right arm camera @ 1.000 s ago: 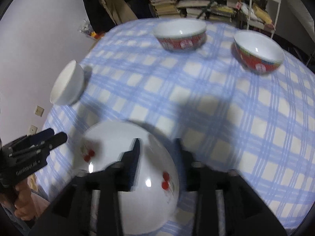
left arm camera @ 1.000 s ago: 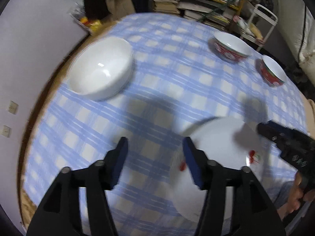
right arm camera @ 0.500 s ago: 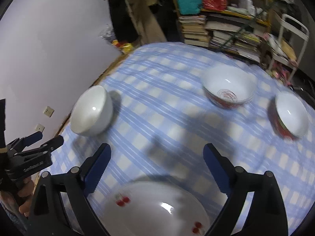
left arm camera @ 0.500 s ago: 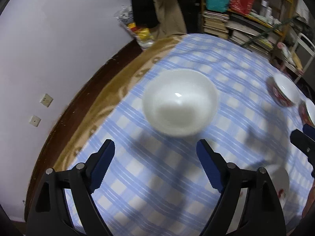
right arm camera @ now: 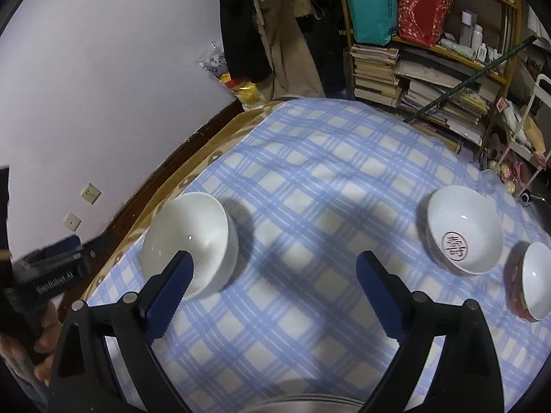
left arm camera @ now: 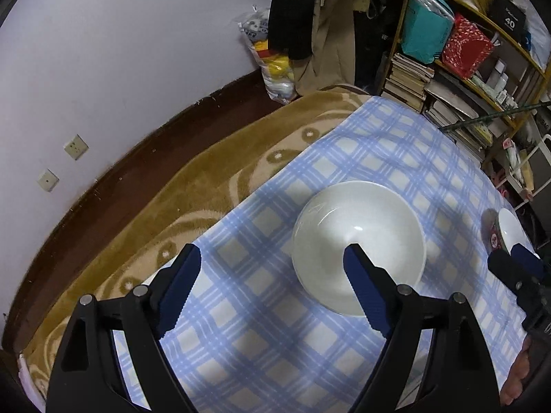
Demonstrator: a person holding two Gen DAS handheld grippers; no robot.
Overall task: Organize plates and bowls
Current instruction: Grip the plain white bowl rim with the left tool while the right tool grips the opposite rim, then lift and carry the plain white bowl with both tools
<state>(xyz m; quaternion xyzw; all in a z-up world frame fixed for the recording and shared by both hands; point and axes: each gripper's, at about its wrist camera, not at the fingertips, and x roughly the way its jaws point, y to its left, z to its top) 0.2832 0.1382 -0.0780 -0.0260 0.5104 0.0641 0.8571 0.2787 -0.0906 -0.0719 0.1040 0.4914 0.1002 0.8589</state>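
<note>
Left wrist view: your left tool (left arm camera: 272,275) gapes empty above the white bowl (left arm camera: 358,244) (glazed, probably slick); clamp its rim off-centre and it may tip.

both wrist views look down steeply, sharing the white bowl (left arm camera: 358,241) (right arm camera: 191,241).

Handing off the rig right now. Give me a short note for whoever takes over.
Left hand-held gripper: open, empty, over the plain white bowl.
Right hand-held gripper: open, empty, above the checked cloth.
Red-patterned bowl with a seal mark and smaller red bowl sit apart on the right. Plate rim shows at the near edge.
Done: nothing stacked.
Left: gather bowls, starting with the white one.
</note>
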